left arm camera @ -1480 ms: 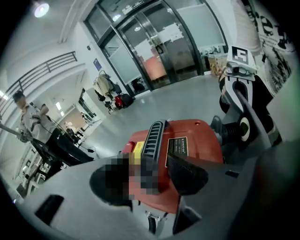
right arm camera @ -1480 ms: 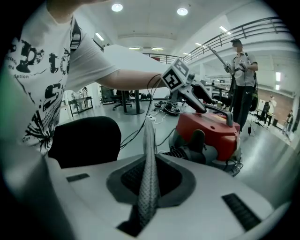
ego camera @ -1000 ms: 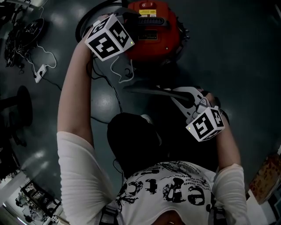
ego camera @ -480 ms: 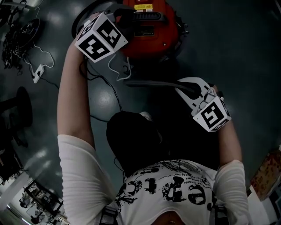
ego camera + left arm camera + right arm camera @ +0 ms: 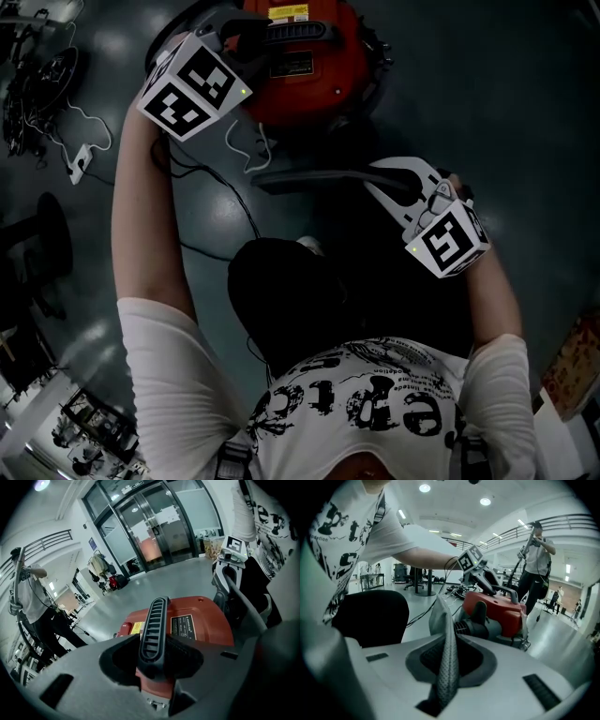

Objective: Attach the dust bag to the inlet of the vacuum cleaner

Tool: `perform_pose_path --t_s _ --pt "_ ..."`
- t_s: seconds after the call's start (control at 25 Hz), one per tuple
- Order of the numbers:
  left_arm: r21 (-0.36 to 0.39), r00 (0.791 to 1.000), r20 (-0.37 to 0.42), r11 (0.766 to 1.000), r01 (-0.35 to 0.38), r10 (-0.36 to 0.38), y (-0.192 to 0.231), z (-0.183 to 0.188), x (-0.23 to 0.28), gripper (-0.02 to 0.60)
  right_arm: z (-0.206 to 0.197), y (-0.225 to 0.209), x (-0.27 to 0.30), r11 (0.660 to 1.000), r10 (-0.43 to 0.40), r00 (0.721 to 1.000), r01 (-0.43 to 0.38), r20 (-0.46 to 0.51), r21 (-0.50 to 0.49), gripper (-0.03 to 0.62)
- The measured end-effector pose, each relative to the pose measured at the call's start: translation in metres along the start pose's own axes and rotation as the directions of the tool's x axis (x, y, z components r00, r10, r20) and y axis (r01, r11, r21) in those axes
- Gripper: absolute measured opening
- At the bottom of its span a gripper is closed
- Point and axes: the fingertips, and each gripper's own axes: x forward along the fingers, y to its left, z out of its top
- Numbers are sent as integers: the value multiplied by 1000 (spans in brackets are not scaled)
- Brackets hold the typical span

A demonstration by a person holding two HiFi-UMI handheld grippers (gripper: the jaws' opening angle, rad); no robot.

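Nudged slightly rightward in the head view since a second ago, jaws just eased a touch wider: right tool (image 5: 448,665), pads still pinching a thin fold of grey dust bag (image 5: 442,616). Holds that bag stretched out level above the floor (image 5: 487,84), pointing at the red vacuum cleaner (image 5: 499,609) just beyond. Farther off, grips the black ribbed handle (image 5: 153,625) atop the vacuum cleaner with the left tool (image 5: 152,656), clamped round it.

Glossy grey floor (image 5: 525,112), glass doors (image 5: 154,527)
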Motion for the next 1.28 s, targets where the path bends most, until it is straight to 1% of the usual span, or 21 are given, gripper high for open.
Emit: perform_pose_path --t_s 0.12,0.32,0.44,0.52,0.64,0.76,0.92,1.0,1.12,1.28 --pt "3 1000 -24 1000 11 -11 -1 0 0 143 -4 -5 -1 999 -30 1000 30 6 12 34" --pt "-2 999 -39 1000 1 -1 0 0 0 143 5 -7 7 999 -45 999 44 -8 -10 41" --pt "2 999 -52 1000 1 -1 0 -1 -1 143 2 -8 7 999 -50 999 50 -16 -19 41" --pt "8 999 -53 1000 8 -8 -1 -1 0 142 -4 -9 2 998 -55 998 55 -18 -5 41" --pt "18 998 -58 1000 19 -18 -2 0 0 141 -9 -12 0 995 -100 995 100 -22 -2 41" --pt "22 998 -65 1000 7 -6 -1 0 -1 138 -4 -17 5 989 -150 989 150 -18 -3 46" --pt "22 998 -65 1000 -5 7 -1 0 -1 138 0 -20 8 984 -178 984 178 -28 -21 46" --pt "21 998 -61 1000 -10 11 0 0 -1 138 -2 -22 7 982 -188 981 189 -34 8 44" --pt "17 999 -54 1000 -4 5 -2 -1 -1 138 -9 -23 4 976 -188 982 191 -30 102 44" --pt "16 999 -46 1000 -6 7 0 0 -1 138 -8 -26 6 974 -184 983 185 -21 132 45"
